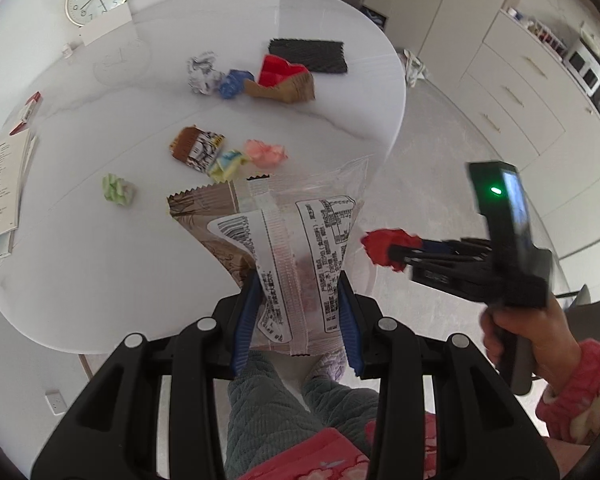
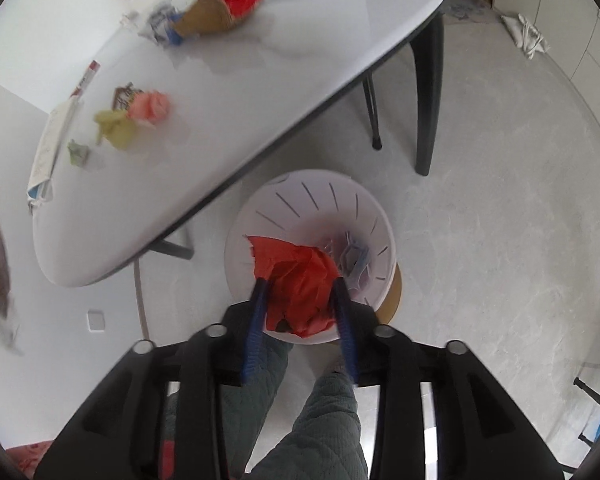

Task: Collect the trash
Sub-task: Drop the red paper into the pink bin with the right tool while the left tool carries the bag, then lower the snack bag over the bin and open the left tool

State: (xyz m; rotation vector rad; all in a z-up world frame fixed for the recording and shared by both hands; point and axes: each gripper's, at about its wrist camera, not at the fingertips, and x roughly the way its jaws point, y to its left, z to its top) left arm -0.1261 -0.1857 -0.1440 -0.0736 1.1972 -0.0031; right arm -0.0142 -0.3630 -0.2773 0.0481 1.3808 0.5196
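Your left gripper [image 1: 300,300] has its blue fingers [image 1: 247,320] clamped on a clear snack wrapper [image 1: 284,236], pinching it near its lower end. The wrapper stands roughly along the line of the fingers, its long axis running away from you, with the serrated brown-printed top edge fanning out to the left above the counter [image 1: 100,240] edge and the white label panels facing the camera.

Your right gripper [image 2: 300,304] has its fingers [image 2: 256,312] closed on a crumpled red paper ball [image 2: 300,280]. The ball sits between the fingertips and bulges out ahead of them, with a ragged corner pointing up and to the left. From the left wrist view, the same red ball shows at the tip of that gripper, held off the counter edge above the floor.

Directly beneath the red ball stands a white slotted waste bin [image 2: 312,208] on the floor, just beside the counter, with some pale scraps already inside.

On the counter lie a pink paper ball [image 1: 266,152], a yellow wad [image 1: 226,166], a green wad [image 1: 118,190], a brown striped wrapper [image 1: 196,150], a blue ball [image 1: 234,82], a grey-white ball [image 1: 202,72], a red and tan cone wrapper [image 1: 284,78] and a black mesh mat [image 1: 308,55].
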